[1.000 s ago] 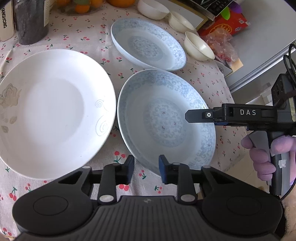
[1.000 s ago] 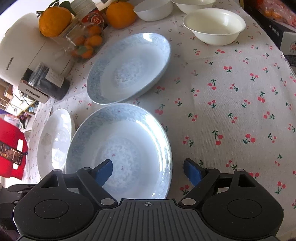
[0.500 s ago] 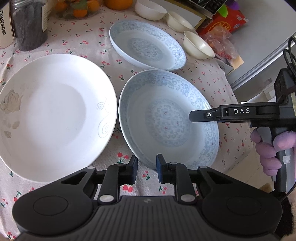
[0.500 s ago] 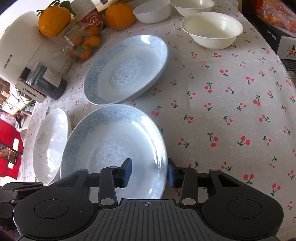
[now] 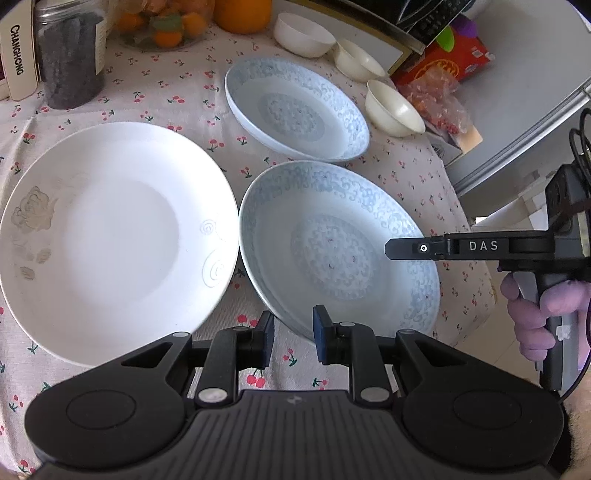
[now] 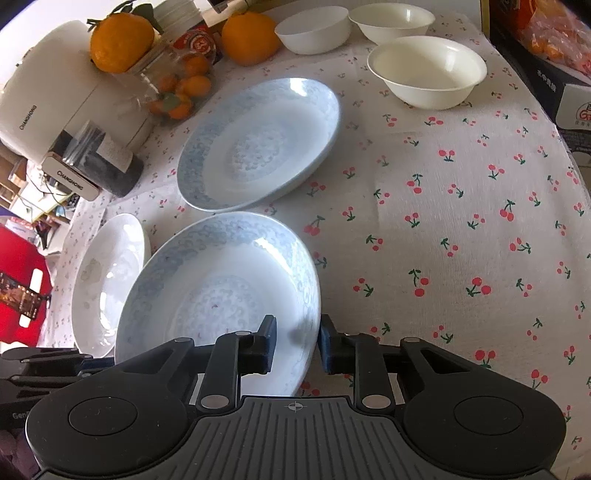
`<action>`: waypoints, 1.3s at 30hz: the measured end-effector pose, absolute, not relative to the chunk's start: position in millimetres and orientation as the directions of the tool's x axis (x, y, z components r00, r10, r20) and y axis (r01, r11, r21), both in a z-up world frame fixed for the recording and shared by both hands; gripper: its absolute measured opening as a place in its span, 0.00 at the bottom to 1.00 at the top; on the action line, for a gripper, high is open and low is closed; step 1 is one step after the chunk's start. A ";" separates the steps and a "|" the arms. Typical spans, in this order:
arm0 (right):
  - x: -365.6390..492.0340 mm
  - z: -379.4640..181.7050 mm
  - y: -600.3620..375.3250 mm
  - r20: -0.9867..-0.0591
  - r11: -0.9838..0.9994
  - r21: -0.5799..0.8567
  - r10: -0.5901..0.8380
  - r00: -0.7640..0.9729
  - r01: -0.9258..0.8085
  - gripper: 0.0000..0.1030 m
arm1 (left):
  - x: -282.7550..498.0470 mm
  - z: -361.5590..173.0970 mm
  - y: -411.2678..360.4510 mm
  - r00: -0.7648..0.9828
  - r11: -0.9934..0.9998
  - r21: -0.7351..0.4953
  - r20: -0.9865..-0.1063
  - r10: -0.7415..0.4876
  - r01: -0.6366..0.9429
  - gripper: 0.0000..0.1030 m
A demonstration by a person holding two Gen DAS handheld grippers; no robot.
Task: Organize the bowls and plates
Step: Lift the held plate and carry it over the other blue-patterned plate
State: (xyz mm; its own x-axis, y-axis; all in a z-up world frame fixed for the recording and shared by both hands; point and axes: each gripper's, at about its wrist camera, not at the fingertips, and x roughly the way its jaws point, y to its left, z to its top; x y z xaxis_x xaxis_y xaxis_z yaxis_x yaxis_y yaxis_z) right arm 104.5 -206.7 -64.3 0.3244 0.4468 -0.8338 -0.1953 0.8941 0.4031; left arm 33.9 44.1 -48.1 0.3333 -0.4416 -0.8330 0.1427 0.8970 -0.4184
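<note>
The near blue-patterned plate [image 5: 332, 254] [image 6: 221, 295] lies on the cherry-print cloth, beside a large white plate [image 5: 110, 236] [image 6: 107, 280]. My left gripper [image 5: 293, 339] is shut on the blue plate's near rim. My right gripper [image 6: 297, 345] straddles its right rim; its jaws are closing, one pad inside and one outside, pressing the edge. A second blue plate [image 5: 295, 110] [image 6: 258, 144] sits farther back. Three white bowls [image 6: 428, 70] [image 6: 314, 24] [image 6: 391, 16] stand at the far end.
A dark jar [image 5: 70, 59], oranges [image 6: 122, 37] and a white appliance [image 6: 48, 96] crowd the far left. Boxes [image 6: 554, 74] line the right edge of the table. A hand [image 5: 532, 314] holds the right gripper's handle. Bare cloth [image 6: 461, 221] stretches right of the plates.
The right gripper's jaws came together from wide apart onto the near blue plate's rim. The left gripper's jaws narrowed a little on the same plate. Both hands stayed put.
</note>
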 end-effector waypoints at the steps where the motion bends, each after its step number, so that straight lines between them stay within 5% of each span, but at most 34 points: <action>1: 104.1 -62.9 -207.2 -0.831 0.893 0.406 0.450 0.326 -0.196 0.23 | 33.6 -47.4 44.3 0.335 0.896 -0.419 -0.832 -0.443 0.143 0.20; 39: 123.9 -17.0 -222.6 -0.738 0.878 0.463 0.458 0.495 -0.123 0.22 | 55.2 -17.3 45.4 0.450 0.882 -0.446 -0.764 -0.463 0.152 0.20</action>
